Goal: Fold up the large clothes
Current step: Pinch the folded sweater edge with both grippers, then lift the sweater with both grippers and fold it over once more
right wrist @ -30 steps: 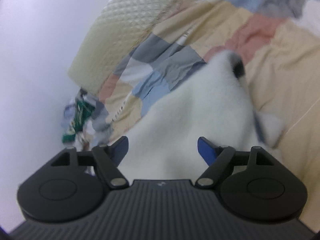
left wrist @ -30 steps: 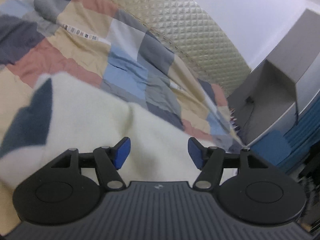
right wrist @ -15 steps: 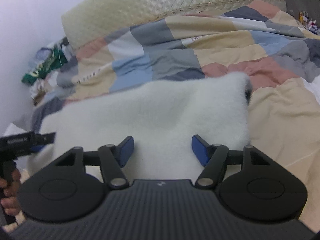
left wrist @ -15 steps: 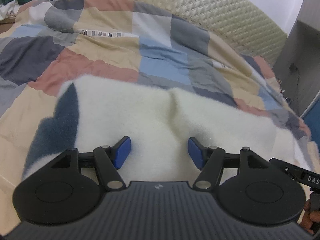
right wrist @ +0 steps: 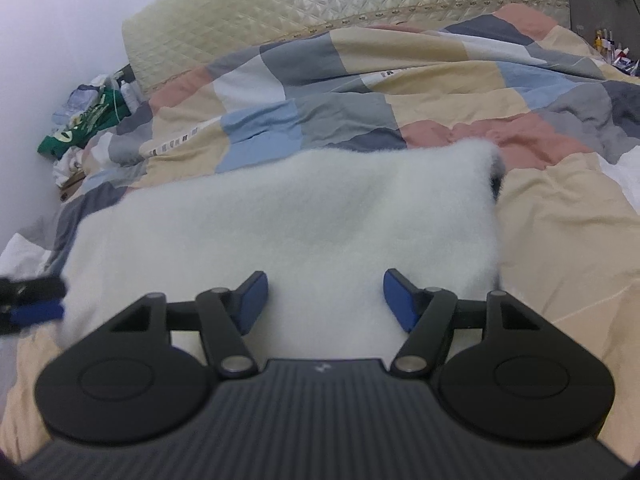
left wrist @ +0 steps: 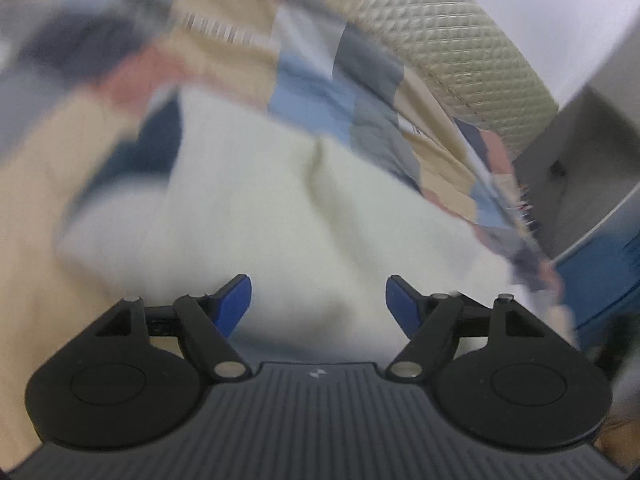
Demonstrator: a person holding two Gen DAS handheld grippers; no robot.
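1. A white fleecy garment (right wrist: 288, 216) lies spread flat on the bed, on top of a patchwork quilt (right wrist: 400, 92) of cream, grey, blue and salmon squares.
2. The right gripper (right wrist: 323, 298) hangs low over the near edge of the garment, its blue pads parted with bare fleece showing between them; they pinch nothing. Its jaws have been closing a little, but the gap is still wide.
3. The left gripper (left wrist: 318, 306) hovers over the same garment (left wrist: 304, 216) from the other end. Its jaws have just been opening wider, and only white fleece shows in the gap; it has hold of nothing.
4. The left view is smeared with motion, so the cloth detail there is hard to read. A dark navy patch (left wrist: 148, 152) shows on the garment's left side in that view.
5. At the left edge of the right view, the tip of the left gripper (right wrist: 32, 304) pokes in beside the garment's corner.
6. A cream quilted headboard (right wrist: 320, 8) stands behind the quilt.
7. A heap of clothes, one green (right wrist: 84, 124), sits at the bed's far left corner against the wall.
8. In the left view a grey cabinet (left wrist: 580, 152) stands off to the right of the bed.
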